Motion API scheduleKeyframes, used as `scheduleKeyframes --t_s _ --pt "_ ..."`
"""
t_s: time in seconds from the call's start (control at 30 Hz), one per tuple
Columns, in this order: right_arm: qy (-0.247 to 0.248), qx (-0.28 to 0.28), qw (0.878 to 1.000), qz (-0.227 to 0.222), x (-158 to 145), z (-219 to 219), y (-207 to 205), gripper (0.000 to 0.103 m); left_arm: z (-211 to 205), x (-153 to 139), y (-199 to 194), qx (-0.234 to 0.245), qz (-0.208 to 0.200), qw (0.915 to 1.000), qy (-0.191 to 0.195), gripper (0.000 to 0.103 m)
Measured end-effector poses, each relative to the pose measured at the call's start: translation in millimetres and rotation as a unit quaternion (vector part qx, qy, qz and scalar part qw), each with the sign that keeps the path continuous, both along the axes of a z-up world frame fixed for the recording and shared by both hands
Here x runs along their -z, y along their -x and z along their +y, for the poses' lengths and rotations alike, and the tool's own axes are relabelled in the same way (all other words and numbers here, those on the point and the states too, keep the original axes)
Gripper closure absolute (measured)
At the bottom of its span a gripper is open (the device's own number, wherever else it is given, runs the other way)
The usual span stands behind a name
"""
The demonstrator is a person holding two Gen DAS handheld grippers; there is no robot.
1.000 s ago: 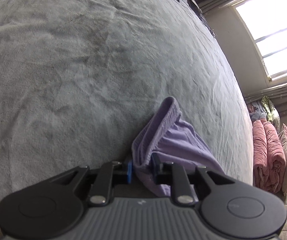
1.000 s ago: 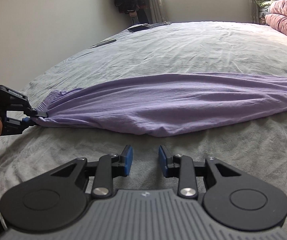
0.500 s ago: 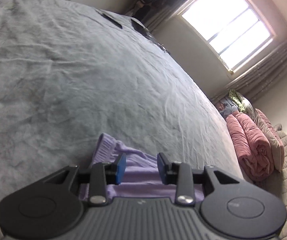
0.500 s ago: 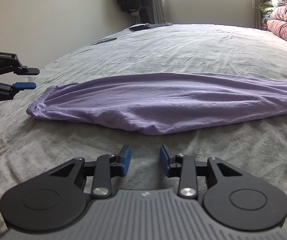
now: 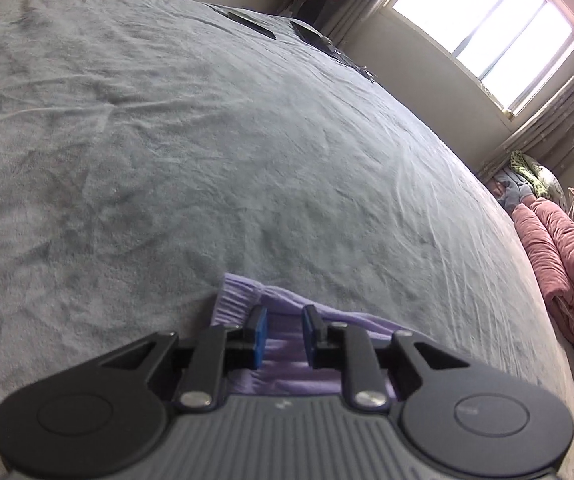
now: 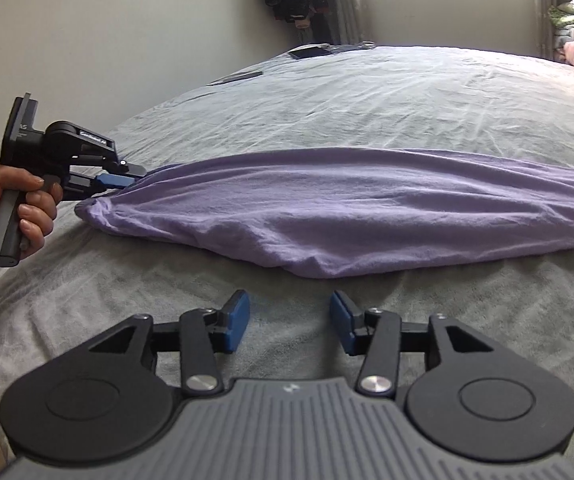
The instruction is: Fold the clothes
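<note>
Purple garment [image 6: 347, 208] lies on the grey bed cover [image 6: 367, 100] as a long, loosely gathered strip, its long axis running left to right across the right wrist view, right end off frame. It sits just ahead of the right gripper [image 6: 289, 320] and apart from it, bare cover between.

Left gripper [image 6: 129, 174], held by a hand [image 6: 11, 204], is at the strip's left end, so the left is the nearer tool to an edge. In the left wrist view the ribbed hem [image 5: 233, 300] shows just past the left fingertips [image 5: 261, 326], cloth lying under and between them.

Left jaws: closing, gap narrow; pads not yet seen pressing on cloth. Right jaws: opening, about half spread, nothing between them, touching nothing visible.

Judgement: next move turns on the left end being pinched; right gripper must advance to reach the near long edge.
</note>
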State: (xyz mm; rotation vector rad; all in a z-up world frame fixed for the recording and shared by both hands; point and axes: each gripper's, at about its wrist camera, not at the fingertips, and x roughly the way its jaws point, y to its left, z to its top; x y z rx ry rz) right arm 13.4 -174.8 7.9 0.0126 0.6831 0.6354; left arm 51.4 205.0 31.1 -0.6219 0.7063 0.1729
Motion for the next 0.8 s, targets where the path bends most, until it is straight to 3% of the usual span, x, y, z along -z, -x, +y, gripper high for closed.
scheduleKeyframes --t_s 0.17,0.23,0.3,0.37,0.5,0.7,0.8 --pt "-0.008 -0.027 0.999 0.017 2 -8 -17 0.049 -4 -2 -3 -0.002 0.009 0.9999 -0.014 0.083" --pt "0.017 -0.059 0.998 0.005 2 -3 -16 0.041 -11 -7 -3 -0.007 0.009 0.9993 -0.036 0.083" --pt "0.043 -0.083 0.996 -0.008 1 2 -14 0.039 -20 -15 -1 -0.008 0.000 0.9978 -0.066 0.083" --pt "0.054 -0.087 0.995 -0.012 0 3 -16 0.036 -30 -24 2 -0.006 -0.015 0.9949 -0.100 0.083" --pt "0.048 -0.042 0.998 -0.017 2 -8 -19 0.036 -47 -34 4 0.019 -0.032 0.9909 -0.129 0.083" --pt "0.085 -0.054 0.993 -0.054 3 1 -17 0.033 -75 -18 -4 0.100 -0.004 0.9890 -0.109 0.083" --pt "0.080 -0.046 0.994 -0.060 2 1 -23 0.033 -84 -13 -5 0.126 0.006 0.9866 -0.104 0.083"
